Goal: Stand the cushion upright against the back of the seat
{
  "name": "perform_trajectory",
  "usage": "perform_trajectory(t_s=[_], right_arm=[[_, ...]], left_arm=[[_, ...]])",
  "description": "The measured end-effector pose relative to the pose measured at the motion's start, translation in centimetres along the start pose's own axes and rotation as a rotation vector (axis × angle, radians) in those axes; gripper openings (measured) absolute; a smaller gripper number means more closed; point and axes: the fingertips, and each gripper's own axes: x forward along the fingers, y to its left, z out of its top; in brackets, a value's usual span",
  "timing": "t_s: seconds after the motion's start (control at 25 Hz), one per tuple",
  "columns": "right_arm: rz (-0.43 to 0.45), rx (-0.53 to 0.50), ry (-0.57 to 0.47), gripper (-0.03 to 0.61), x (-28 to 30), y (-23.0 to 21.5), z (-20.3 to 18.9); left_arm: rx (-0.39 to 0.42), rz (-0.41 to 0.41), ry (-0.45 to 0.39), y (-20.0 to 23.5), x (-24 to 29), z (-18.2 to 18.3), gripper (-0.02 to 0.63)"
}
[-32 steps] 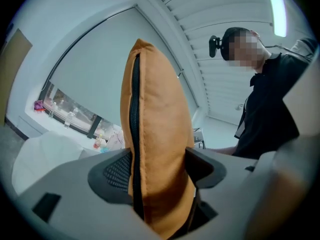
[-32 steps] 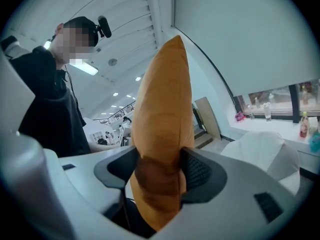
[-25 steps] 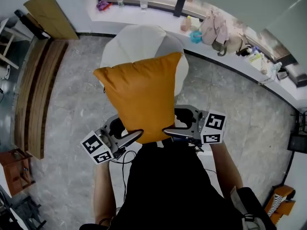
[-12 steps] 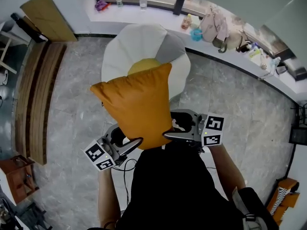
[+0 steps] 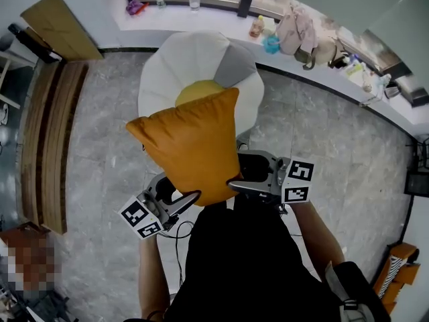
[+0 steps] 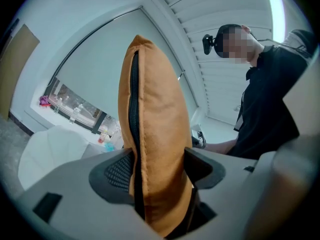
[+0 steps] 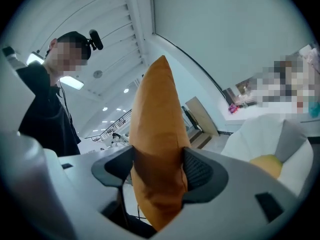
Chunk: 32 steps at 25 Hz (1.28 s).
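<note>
Now that the cushion (image 5: 191,146) has come down a bit, baring the yellow seat (image 5: 193,91) of the white chair (image 5: 177,62) beyond the fingertips (image 5: 190,198), left gripper (image 6: 159,170) and right gripper (image 7: 157,171) both stay clamped on its lower edge, placement still pending.

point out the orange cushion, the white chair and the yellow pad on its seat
orange cushion (image 5: 194,143), head view, middle of its broad face
white chair (image 5: 179,62), head view, white panel of the backrest
yellow pad (image 5: 192,90), head view, the part showing above the cushion

cushion (image 5: 193,146) hides near edge of seat (image 5: 184,62).
</note>
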Motion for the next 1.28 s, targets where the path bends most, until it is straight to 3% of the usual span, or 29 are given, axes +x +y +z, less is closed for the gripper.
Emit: perform_trajectory(t_s=[0.32,0.64,0.8,1.0,1.28], right_arm=[[0.026,-0.001,-0.004,0.247,-2.4,-3.8,2.7],[0.113,0.045,-0.075,0.236,-6.8,-9.8,7.6],[0.158,0.062,-0.070,0.236,-9.4,-13.1,9.5],[0.213,0.080,-0.006,0.239,-11.2,-16.6,10.4],[0.230,0.011,0.144,0.255,-9.3,-18.8,9.3]], left_arm=[[-0.050,0.036,0.049,1.5,4.9,0.9,0.367],[-0.086,0.067,0.019,3.5,12.2,4.6,0.400],[-0.089,0.120,-0.015,4.6,16.0,6.4,0.400],[-0.088,0.214,-0.023,5.8,19.8,6.4,0.380],[-0.050,0.318,0.041,7.7,19.6,5.4,0.333]])
